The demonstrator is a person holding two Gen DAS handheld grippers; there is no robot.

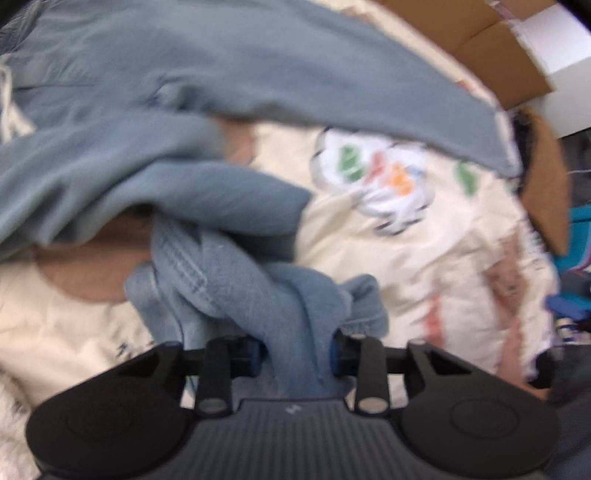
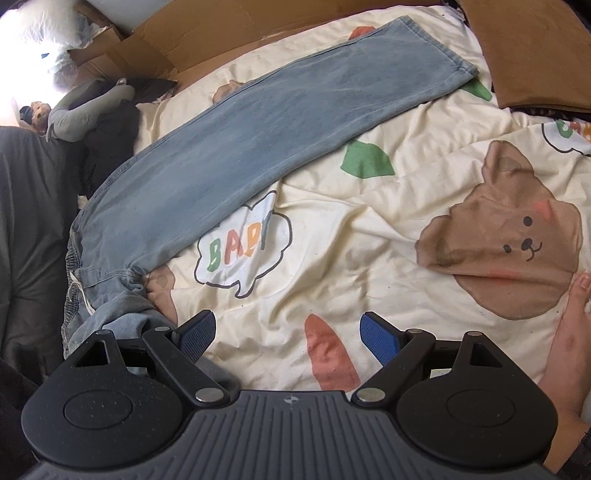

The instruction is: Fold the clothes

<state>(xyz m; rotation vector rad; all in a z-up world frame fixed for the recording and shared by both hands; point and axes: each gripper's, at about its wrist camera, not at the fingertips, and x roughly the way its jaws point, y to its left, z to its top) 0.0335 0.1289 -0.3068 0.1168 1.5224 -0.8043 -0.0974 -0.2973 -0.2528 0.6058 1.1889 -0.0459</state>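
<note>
A pair of light blue jeans [image 2: 258,129] lies on a cream bedsheet [image 2: 369,236] with cartoon prints, one leg stretched toward the far right and the waistband at the near left. My left gripper [image 1: 297,354] is shut on a bunched fold of the jeans [image 1: 240,266]; the view is blurred, and more denim drapes across the top. My right gripper [image 2: 288,341] is open and empty just above the sheet, its left finger [image 2: 195,338] close to the jeans' waist end.
Flattened cardboard [image 2: 221,29] lies along the far side of the bed, and a brown cardboard piece [image 2: 535,55] at the far right. Dark clothes and a grey plush toy [image 2: 88,110] sit at the left. A bare foot [image 2: 569,332] rests on the sheet at the right.
</note>
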